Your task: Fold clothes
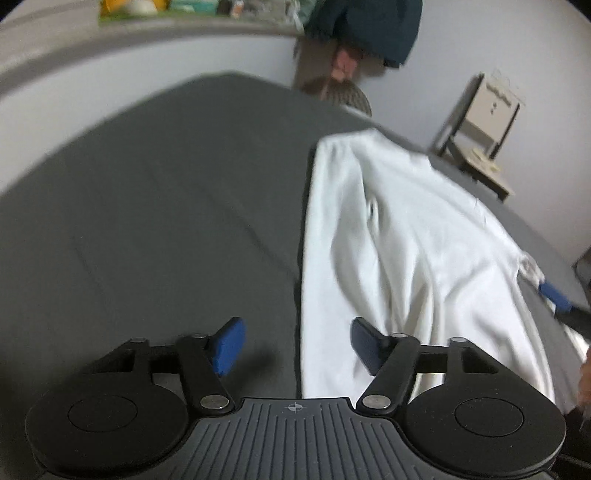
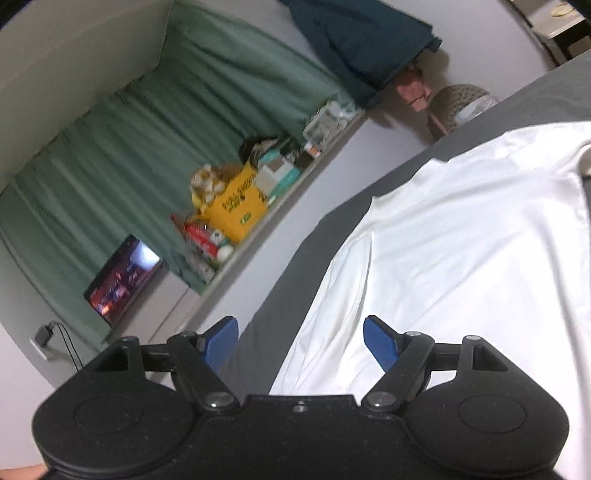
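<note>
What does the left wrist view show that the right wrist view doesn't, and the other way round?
Only the left wrist view: the right gripper's blue fingertips at the white garment's far edge, and a chair against the wall. Only the right wrist view: green curtain, a lit screen, a yellow box. Both: the garment on the grey bed sheet, the dark hanging garment, and open jaws.

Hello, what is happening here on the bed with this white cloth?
A person is folding clothes with a two-finger tool in each hand. A white garment lies spread on the grey bed sheet. The left tool hovers open over the garment's left edge, gripping nothing. The right tool is also open and empty, at the garment's edge. No fold is visible yet.
</note>
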Available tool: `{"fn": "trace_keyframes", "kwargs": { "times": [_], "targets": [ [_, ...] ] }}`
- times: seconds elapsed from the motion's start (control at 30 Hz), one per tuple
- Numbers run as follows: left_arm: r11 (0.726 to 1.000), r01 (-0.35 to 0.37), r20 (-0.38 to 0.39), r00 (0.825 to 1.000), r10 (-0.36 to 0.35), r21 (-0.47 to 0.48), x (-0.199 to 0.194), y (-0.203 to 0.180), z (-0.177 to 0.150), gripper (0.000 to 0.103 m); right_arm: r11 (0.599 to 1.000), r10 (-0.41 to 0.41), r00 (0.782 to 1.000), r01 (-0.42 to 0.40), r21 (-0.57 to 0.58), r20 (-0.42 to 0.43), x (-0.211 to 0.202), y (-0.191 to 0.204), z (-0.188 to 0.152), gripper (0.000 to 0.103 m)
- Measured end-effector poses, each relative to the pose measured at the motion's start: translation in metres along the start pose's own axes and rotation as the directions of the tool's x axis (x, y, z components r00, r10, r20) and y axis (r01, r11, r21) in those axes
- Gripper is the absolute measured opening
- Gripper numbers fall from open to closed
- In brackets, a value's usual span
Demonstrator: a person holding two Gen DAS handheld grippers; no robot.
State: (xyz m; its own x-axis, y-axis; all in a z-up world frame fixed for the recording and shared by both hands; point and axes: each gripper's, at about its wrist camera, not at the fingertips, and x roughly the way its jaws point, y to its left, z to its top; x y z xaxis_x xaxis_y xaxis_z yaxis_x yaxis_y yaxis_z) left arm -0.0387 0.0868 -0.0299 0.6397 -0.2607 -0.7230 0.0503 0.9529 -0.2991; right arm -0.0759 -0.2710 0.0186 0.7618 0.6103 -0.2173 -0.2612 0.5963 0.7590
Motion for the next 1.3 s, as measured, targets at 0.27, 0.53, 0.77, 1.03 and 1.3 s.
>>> {"fn": "trace_keyframes", "kwargs": {
  "times": [0.27,0.53,0.77,1.03,1.3],
  "targets": [
    [0.999,-0.008,-0.029,1.000,0.009,0.052,0.034,-0.017,-0.019,0.005,1.000,0.011,0.995,-0.010,0.009,-0.094,0.032,-0.008,-0.014,0.074],
    [0.978,-0.138,0.027,0.990,0.135,0.155,0.010,-0.012,-0.003,0.002,1.000,0.014,0.995,-0.014,0.002,-0.097,0.033,-0.012,-0.013,0.075],
    [0.927,-0.339,0.072,0.941,0.332,0.157,-0.014,0.048,0.062,0.002,0.999,-0.017,0.988,0.012,-0.030,-0.153,0.043,-0.010,-0.018,0.074],
    [0.841,-0.466,0.043,0.880,0.473,0.276,0.012,0.090,0.126,0.002,0.992,-0.025,0.963,-0.009,-0.124,-0.268,0.063,-0.001,-0.034,0.075],
    [0.847,-0.479,-0.056,0.862,0.503,0.229,0.050,0.116,0.129,0.003,0.987,-0.046,0.944,-0.007,-0.160,-0.327,0.067,-0.004,-0.041,0.075]
  ]
}}
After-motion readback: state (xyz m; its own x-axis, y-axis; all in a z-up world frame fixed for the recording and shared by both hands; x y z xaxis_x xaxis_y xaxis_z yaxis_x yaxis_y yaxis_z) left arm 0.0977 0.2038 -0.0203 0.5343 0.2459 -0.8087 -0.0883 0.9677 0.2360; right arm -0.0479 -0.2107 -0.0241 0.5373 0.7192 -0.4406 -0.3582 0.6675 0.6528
